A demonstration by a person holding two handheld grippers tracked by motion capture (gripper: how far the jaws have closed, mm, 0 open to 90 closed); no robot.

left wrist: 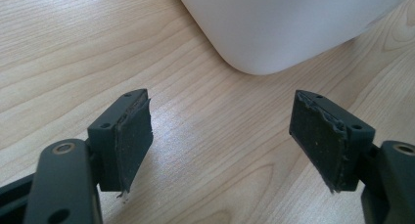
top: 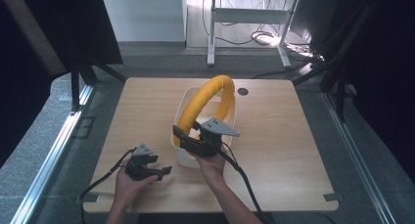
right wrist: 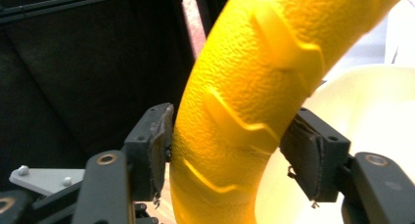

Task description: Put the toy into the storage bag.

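Nearest me, my left tongs lay low on the table with the jaws spread wide and nothing between them. In the left gripper view they pointed at bare wood, with the rounded white corner of the bin just beyond. I judged that hand was parked there to keep clear, or ready to steady the bin if it slid.

A little farther in, my right tongs were held above the bin's near edge. In the right gripper view the jaws sat on either side of the yellow ring. The left pad touched its pebbled, ribbed skin; I could not tell whether the right pad pressed it or stood a hair off. I took it as a grip on the ring's lower left limb, low down, probably so the arc would stay upright and not swing.

Beyond the tongs, the ring rose in an arch out of the bin, its top over the far rim. The bin sat mid-table, with a dark round hole in the wood just behind it.
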